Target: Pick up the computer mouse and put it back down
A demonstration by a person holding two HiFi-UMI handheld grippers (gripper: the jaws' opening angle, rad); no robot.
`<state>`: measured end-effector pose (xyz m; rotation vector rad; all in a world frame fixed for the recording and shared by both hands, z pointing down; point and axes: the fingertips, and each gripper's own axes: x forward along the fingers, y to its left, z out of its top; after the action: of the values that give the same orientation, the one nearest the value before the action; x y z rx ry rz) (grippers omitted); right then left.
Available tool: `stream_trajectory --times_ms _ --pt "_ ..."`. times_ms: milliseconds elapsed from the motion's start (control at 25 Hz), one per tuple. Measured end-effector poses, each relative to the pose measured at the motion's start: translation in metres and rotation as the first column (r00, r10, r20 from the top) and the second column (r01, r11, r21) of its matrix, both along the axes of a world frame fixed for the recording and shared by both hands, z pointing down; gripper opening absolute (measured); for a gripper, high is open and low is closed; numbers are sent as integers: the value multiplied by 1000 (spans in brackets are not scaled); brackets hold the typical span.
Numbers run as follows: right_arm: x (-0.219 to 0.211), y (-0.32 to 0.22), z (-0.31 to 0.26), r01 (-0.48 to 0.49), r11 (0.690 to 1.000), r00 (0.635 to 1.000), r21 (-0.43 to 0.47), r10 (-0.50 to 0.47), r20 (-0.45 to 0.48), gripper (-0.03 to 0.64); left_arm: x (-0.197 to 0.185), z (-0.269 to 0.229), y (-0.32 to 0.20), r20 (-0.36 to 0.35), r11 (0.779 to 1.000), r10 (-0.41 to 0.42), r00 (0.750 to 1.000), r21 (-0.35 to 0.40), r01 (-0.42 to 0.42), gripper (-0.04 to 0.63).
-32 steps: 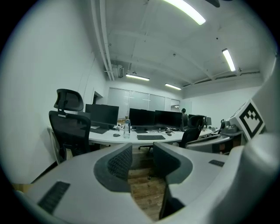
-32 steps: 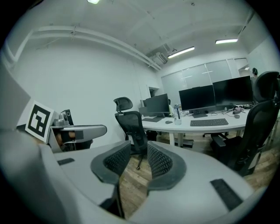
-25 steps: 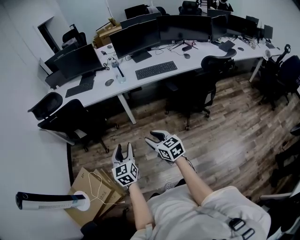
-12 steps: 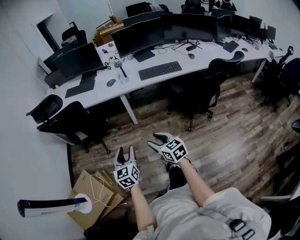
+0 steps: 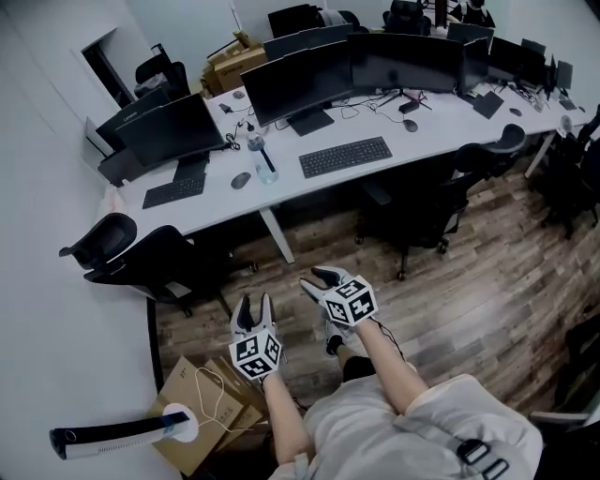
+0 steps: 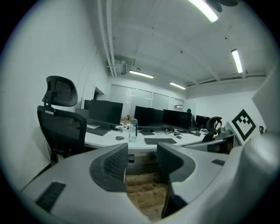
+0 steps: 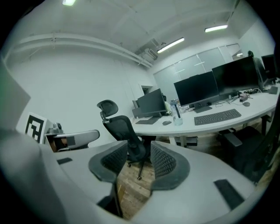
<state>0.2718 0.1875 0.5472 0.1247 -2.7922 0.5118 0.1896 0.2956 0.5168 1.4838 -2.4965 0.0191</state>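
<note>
L gripper (image 5: 253, 309) jaws apart, empty; R gripper (image 5: 314, 278) jaws closing on nothing. Best reach desk (image 5: 220, 199) first, then take mouse (image 5: 241, 180) low, jaws wide.

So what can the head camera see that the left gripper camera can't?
Only the head view shows the cardboard box and the marker cube on top of the left gripper. Only the left gripper view shows the ceiling lights and the ribbed pads inside that gripper's open jaws, with nothing between them. Both show the white desk, the monitors, the water bottle, the keyboard and the mouse lying beside the bottle.
</note>
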Motion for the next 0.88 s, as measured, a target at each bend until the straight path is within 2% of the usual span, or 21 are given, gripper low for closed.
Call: stream_trajectory --times_ms 200,520,880 --pt "-41 -35 15 27 999 998 -20 -28 -56 195 -43 9 -46 -17 1000 17 1000 -16 -17 210" --pt "-108 -108 -4 17 1000 999 -3 -17 -48 210 -112 -1 -112 -9 999 23 1000 -33 -23 210" --pt "-176 -162 2 24 999 998 -22 -25 -58 218 -184 5 -168 -17 998 24 1000 -62 -25 210"
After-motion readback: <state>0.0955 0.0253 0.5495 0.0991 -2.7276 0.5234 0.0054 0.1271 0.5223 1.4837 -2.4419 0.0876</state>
